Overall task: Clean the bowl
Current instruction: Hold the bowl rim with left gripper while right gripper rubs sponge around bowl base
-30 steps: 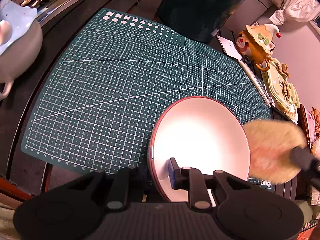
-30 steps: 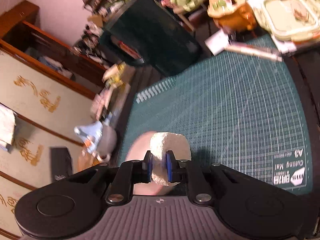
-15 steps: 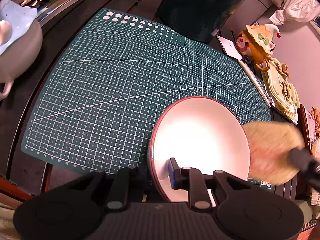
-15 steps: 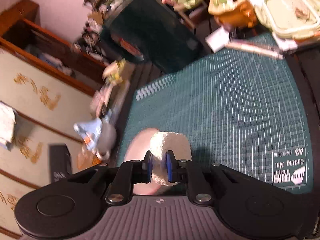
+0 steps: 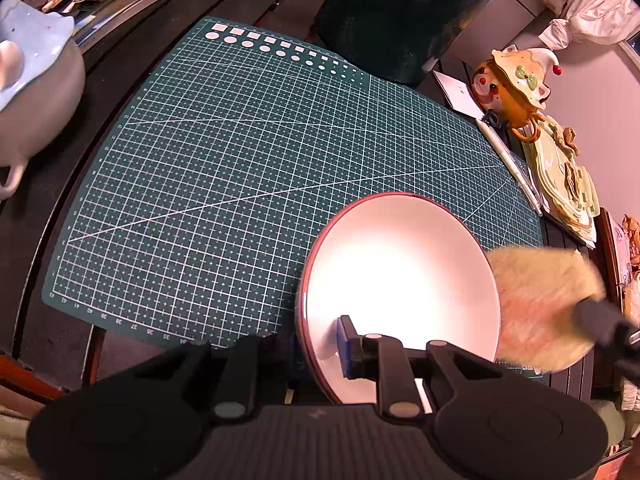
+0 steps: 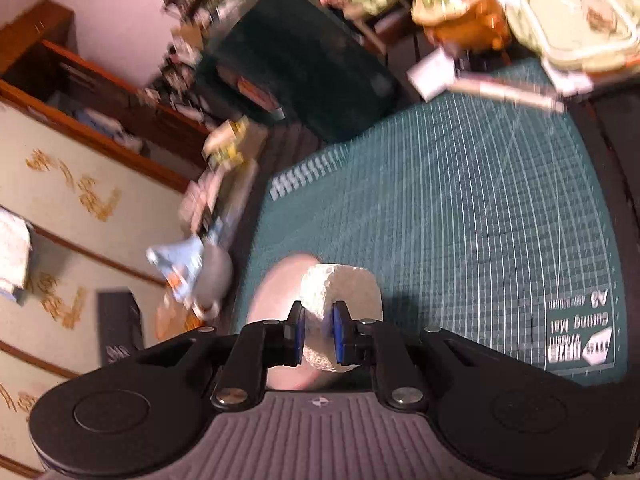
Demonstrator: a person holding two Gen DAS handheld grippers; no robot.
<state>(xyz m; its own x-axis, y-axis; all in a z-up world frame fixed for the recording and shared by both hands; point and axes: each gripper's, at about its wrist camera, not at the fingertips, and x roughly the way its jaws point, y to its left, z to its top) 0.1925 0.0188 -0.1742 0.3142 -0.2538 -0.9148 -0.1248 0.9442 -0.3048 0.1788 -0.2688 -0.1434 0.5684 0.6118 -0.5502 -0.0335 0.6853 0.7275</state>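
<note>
Bowl clamped at rim; sponge clamped beside it.

The left gripper (image 5: 320,350) fingers pinch the near rim of the bowl (image 5: 400,280), tilted over the green cutting mat (image 5: 240,160). The right gripper (image 6: 318,334) fingers squeeze a pale sponge (image 6: 340,292) at the bowl's right edge. A grey pot (image 5: 36,100) stands left on the desk (image 5: 116,80); a bear-shaped jar (image 5: 514,88) and a pen (image 5: 510,160) lie right.
</note>
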